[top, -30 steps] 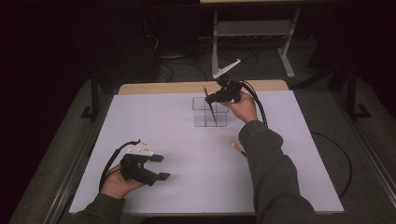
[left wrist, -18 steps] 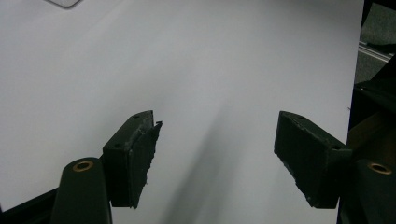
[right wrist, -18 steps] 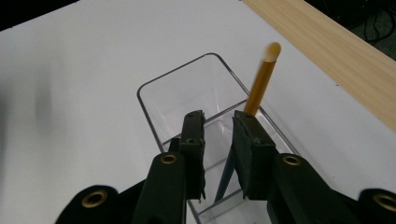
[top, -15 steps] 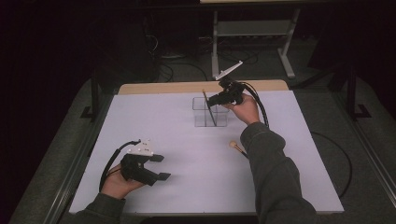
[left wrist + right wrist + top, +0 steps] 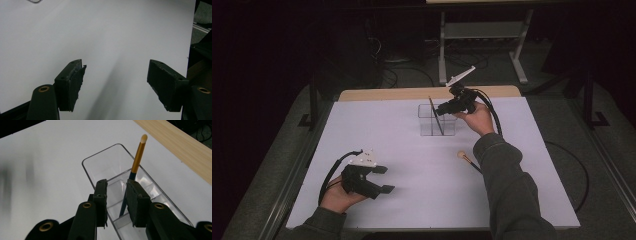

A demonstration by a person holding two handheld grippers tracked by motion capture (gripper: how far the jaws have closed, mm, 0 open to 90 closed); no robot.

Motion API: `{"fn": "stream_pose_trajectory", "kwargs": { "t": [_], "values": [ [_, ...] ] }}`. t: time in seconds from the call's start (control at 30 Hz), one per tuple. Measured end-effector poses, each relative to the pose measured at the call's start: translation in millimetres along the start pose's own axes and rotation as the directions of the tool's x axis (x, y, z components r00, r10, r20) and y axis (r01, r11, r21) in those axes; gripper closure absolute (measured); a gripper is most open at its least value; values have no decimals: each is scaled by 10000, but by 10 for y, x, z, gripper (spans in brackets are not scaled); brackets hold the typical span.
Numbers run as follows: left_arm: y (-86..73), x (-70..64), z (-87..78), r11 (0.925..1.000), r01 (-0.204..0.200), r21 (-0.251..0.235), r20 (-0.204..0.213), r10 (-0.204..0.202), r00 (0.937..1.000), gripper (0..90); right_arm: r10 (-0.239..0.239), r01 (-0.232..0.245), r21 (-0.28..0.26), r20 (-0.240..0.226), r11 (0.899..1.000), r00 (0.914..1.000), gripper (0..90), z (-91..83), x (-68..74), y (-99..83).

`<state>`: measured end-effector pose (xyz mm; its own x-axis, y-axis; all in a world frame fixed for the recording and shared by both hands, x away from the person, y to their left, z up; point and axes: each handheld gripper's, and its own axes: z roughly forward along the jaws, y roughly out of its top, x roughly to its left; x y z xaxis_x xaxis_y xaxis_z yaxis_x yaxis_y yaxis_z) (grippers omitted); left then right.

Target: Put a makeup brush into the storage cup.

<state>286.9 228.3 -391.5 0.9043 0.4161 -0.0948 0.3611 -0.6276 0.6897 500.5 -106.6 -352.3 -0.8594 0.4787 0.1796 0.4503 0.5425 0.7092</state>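
High view: two brushes (image 5: 467, 160), one clear organizer (image 5: 437, 120); right gripper (image 5: 117, 195) slightly parted, left gripper (image 5: 115, 82) wide apart.

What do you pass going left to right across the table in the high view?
Left gripper → clear divided organizer → right gripper over the organizer → makeup brush lying on the table.
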Motion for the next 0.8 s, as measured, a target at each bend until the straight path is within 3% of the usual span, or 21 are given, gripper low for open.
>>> {"fn": "stream_pose_trajectory", "kwargs": {
  "t": [0.3,0.33,0.6,0.63,0.7,0.8],
  "values": [
    [-7,11,8,10000,49,34,21,-49,10000,282,-58,58,-26,7,10000,10000,671,-114,16,-49],
    [-8,12,5,9999,43,95,16,-43,10000,282,157,-158,-75,-52,9998,9999,667,-125,40,-44],
    [-3,4,-19,9997,185,-128,30,-185,9998,281,-245,248,-142,168,9996,9996,643,-227,96,-25],
    [-3,6,-22,9998,164,-133,15,-164,9999,280,-81,82,-119,107,9999,9999,641,-243,115,-21],
    [-5,12,-23,9998,134,-140,17,-133,9999,280,-298,300,-117,208,9995,9993,639,-259,112,-29],
    [-2,11,-15,9999,129,-106,19,-129,9999,279,-246,248,-79,253,9997,9994,634,-285,127,-51]
  ]
}}
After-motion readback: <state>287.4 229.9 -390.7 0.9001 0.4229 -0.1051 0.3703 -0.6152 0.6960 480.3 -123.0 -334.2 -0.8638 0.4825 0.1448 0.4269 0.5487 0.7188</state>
